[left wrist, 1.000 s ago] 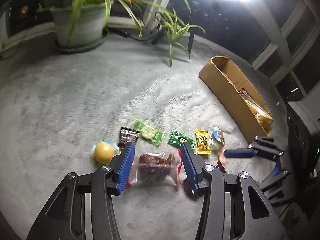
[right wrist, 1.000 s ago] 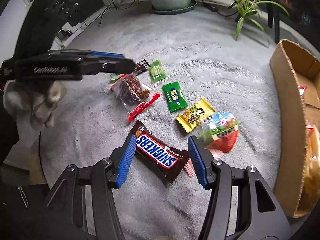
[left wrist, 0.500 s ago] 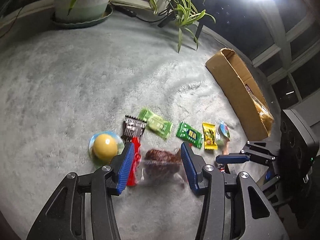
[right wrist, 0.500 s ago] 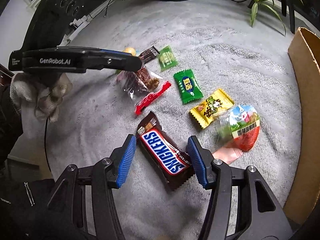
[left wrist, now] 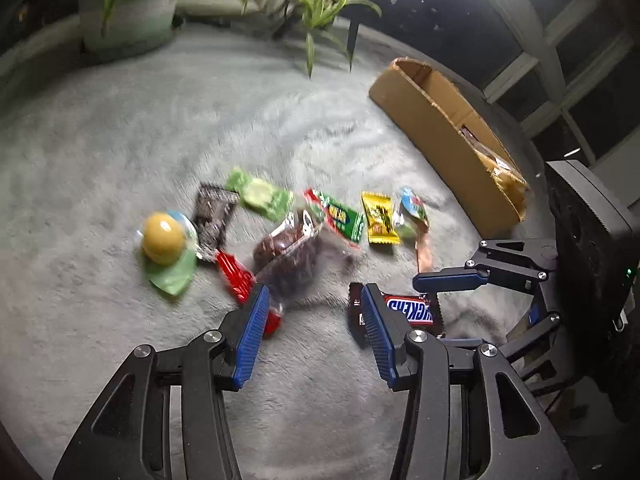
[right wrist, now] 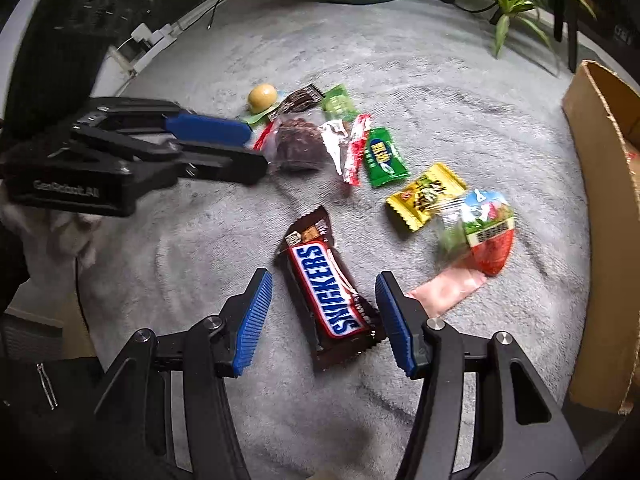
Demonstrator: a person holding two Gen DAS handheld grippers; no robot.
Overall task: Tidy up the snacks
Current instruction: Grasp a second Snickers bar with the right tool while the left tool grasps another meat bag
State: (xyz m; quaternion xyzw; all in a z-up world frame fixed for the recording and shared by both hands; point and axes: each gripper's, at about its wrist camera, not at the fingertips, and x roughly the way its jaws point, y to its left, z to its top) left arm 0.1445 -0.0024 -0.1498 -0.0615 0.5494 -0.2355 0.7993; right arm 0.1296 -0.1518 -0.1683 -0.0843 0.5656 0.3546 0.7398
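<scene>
Leftmost, we see the left tongs [right wrist: 256, 152], spread apart, reaching at the clear bag of brown snack [right wrist: 298, 146], which lies blurred on the grey carpet [right wrist: 440, 60]. Further right, our right tongs [right wrist: 324, 312] stand wide apart, straddling the Snickers bar [right wrist: 328, 292] without touching it. Beyond lie green [right wrist: 382, 158] and yellow [right wrist: 426, 194] packets, then the cardboard box [right wrist: 600, 216] at far right.

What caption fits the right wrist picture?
Open right gripper straddles a Snickers bar on grey carpet.
</scene>
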